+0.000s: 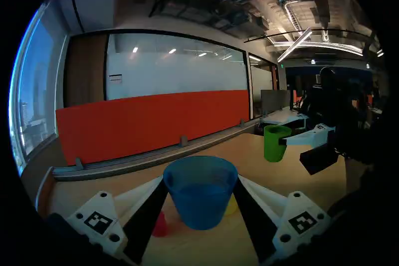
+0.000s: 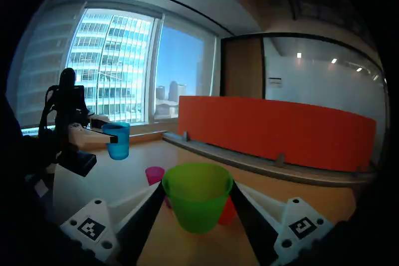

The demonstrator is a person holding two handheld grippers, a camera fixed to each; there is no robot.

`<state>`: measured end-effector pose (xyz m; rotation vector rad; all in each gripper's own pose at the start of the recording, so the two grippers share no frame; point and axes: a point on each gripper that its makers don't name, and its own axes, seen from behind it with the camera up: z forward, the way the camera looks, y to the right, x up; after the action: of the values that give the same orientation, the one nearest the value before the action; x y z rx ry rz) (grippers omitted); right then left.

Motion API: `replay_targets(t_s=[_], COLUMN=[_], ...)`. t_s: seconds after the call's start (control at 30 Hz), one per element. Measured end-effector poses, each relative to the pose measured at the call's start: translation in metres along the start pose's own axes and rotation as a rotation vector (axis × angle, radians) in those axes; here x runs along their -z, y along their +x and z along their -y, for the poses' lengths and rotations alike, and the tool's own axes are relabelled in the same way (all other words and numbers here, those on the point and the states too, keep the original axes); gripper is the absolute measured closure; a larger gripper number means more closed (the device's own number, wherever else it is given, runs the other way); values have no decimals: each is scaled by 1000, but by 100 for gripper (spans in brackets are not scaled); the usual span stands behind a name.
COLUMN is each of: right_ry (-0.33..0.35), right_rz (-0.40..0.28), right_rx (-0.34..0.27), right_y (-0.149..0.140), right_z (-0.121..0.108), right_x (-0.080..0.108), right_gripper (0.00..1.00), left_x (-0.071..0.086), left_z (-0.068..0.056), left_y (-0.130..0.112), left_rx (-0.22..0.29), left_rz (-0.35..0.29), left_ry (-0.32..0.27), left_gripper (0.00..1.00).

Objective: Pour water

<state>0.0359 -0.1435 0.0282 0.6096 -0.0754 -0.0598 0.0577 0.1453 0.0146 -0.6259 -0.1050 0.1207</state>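
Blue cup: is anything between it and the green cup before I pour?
Nothing visible. The blue cup, in the left hand-held gripper, and the green cup, in the right hand-held gripper, have open air between them; the small pink cup sits lower, on the table.

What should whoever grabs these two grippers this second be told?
Left gripper: fingers shut on the blue cup, which is upright and seems to hold water.
Right gripper: fingers shut on the green cup, which is upright; no water seen in it.
The two cups are apart, over the wooden table; a small pink cup stands on it.
Done: both cups gripped.
Left: bring them together, then probably tip blue into green.
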Motion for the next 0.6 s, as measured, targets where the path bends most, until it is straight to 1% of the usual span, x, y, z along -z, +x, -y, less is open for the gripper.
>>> replay_targets(t_s=[0.37, 0.6], right_ry=[34, 68], right_rz=[-5, -8], right_rx=[17, 8], right_y=[-2, -3], right_z=[13, 24], right_x=[-5, -11], right_gripper=[8, 8], left_x=[-7, -10], left_z=[1, 3], left_y=[9, 16], left_rx=[-55, -96], left_rz=[-29, -35], left_ry=[5, 10], left_gripper=[14, 14])
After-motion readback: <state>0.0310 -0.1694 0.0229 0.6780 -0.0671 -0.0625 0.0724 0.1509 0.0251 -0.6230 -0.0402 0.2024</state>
